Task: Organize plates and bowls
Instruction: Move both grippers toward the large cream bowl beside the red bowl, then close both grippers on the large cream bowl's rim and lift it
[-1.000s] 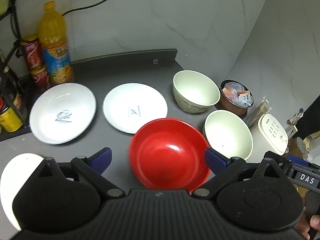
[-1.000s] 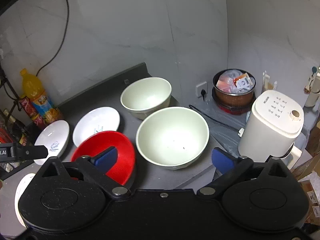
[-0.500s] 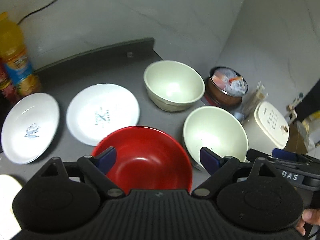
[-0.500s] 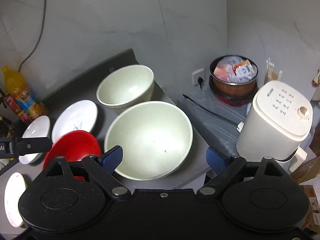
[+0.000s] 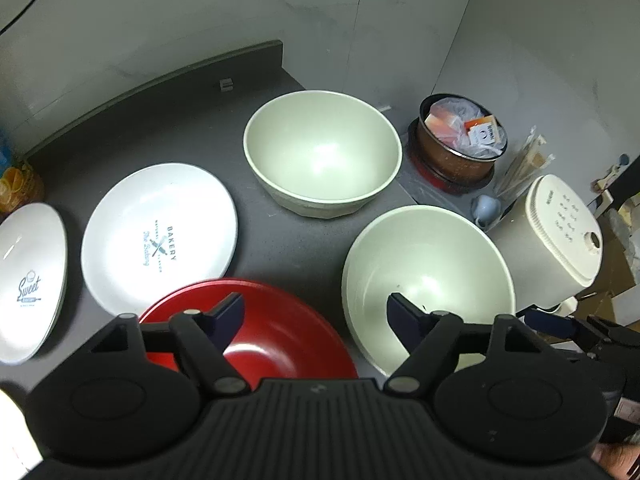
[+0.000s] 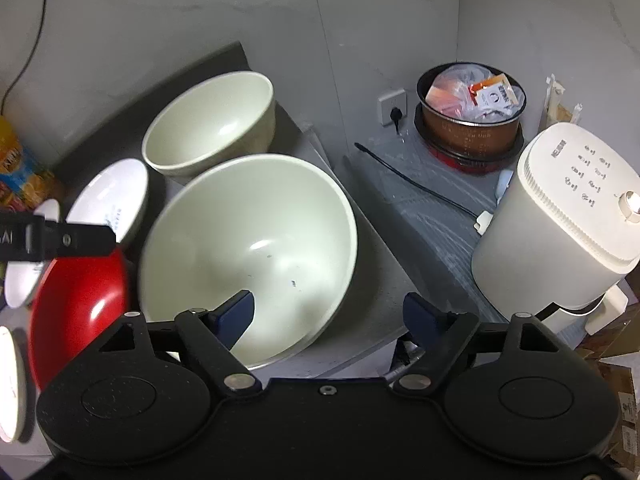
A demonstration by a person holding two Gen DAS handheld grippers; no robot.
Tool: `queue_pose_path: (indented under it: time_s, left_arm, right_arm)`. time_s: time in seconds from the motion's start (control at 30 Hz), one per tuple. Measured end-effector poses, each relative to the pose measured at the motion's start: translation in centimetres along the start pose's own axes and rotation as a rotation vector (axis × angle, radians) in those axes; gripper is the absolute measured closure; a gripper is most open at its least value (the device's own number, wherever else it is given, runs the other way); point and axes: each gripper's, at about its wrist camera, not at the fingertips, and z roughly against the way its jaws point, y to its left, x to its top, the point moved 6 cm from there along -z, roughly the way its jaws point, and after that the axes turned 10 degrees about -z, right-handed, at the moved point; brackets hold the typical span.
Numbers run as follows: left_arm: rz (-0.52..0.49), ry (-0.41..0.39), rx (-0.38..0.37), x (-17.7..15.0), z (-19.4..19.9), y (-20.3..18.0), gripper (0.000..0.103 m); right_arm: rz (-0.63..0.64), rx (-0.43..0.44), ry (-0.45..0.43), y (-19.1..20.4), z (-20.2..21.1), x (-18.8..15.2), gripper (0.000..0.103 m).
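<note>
Bowls number three on the dark tabletop (image 5: 280, 248): two pale green ones and one red. The far green bowl (image 5: 322, 154) stands upright near the wall, empty. The near green bowl (image 5: 428, 280) sits close to the tabletop's right edge, also empty apart from a small dark speck on its inner wall. The red bowl (image 5: 276, 332) lies just left of it, empty, with its near side hidden behind the left hand-held gripper (image 5: 315, 316).

Plates in clear view number two, both white and printed: the "Bakery" plate (image 5: 160, 236) left of the far green bowl, and the "Sweet" plate (image 5: 30, 280) further left, partly cut by the frame. A bright white round edge (image 6: 10, 384) shows at the lower left of the right wrist view; whether it is a third plate I cannot tell.

The left hand-held gripper hovers released, its fingers spread, one over the red bowl and one over the near green bowl's rim. The right hand-held gripper (image 6: 329, 312) is likewise released, its left finger inside the near green bowl and its right finger outside, past the tabletop's edge, grasping nothing.

On a lower grey surface to the right, a brown pot (image 6: 470, 112) holds plastic-wrapped packets, and a white appliance (image 6: 560, 208) stands beside it.
</note>
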Motion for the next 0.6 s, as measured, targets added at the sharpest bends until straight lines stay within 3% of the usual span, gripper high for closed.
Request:
queue_pose_path:
  time_s: [0.4, 0.5, 0.6]
  left_arm:
    - [-0.017, 0.065, -0.002, 2.5, -4.6, -1.2, 0.04]
    - [-0.008, 0.08, -0.002, 3.0, -5.6, -1.4, 0.042]
    - [-0.015, 0.106, 0.008, 3.3, -6.8, -1.7, 0.048]
  right_arm:
    - [0.011, -0.008, 0.089, -0.6, -3.3, 0.3, 0.035]
    - [0.013, -0.004, 0.099, -0.8, -3.9, 0.5, 0.04]
    - [0.001, 0.013, 0.124, -1.0, -4.5, 0.4, 0.052]
